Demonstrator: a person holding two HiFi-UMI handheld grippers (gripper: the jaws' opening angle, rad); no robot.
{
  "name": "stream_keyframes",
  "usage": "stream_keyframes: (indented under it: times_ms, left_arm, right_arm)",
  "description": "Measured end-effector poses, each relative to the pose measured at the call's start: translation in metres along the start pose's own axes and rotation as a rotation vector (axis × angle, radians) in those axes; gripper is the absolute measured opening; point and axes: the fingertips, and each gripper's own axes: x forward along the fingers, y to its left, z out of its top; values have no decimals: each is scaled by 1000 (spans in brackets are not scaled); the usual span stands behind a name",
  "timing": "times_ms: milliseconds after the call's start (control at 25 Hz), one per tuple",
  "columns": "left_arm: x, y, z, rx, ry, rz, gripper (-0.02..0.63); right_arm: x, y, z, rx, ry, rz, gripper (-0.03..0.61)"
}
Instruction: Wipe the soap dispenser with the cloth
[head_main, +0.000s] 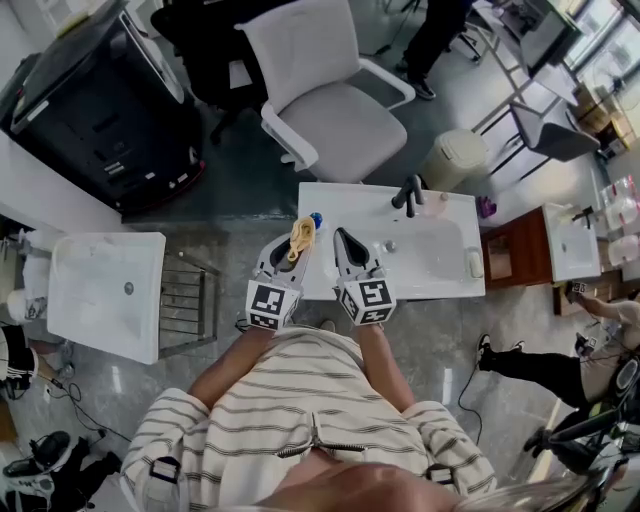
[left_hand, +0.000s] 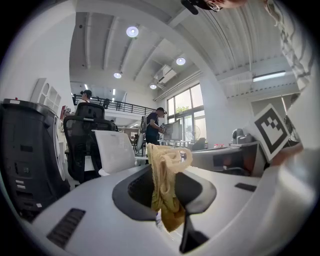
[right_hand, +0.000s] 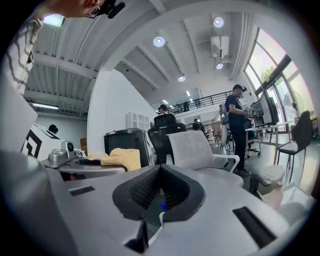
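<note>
Left gripper (head_main: 298, 236) clenched on crumpled yellow cloth (left_hand: 164, 186); right gripper (right_hand: 160, 169) pinched closed, empty; blue-capped soap dispenser (head_main: 316, 219) just ahead of left jaws, beside right tips, at corner of white sink counter (head_main: 440, 278); risk: wiping push topples unsteadied bottle off edge.

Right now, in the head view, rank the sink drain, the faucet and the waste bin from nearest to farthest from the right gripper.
1. Sink drain, in the basin just right of the right gripper.
2. Faucet, at the basin's far edge.
3. Waste bin, beyond that edge, farther right.
</note>
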Motion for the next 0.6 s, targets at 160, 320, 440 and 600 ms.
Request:
stream_keyframes:
  times_ms: [160, 320, 440, 600]
  left_arm:
    - [3, 0, 5, 10, -13, 1, 77]
    - [5, -2, 7, 17, -22, -1, 77]
    - [5, -2, 7, 31, -29, 3, 77]
    - [6, -2, 8, 44, -33, 3, 77]
  right_arm:
    - [0, -6, 7, 9, -14, -2, -2]
    - [-1, -10, 9, 11, -24, -13, -1]
    - [-1, -10, 9, 7, -30, -18, 0]
    - [-1, -13, 9, 11, -32, -28, 0]
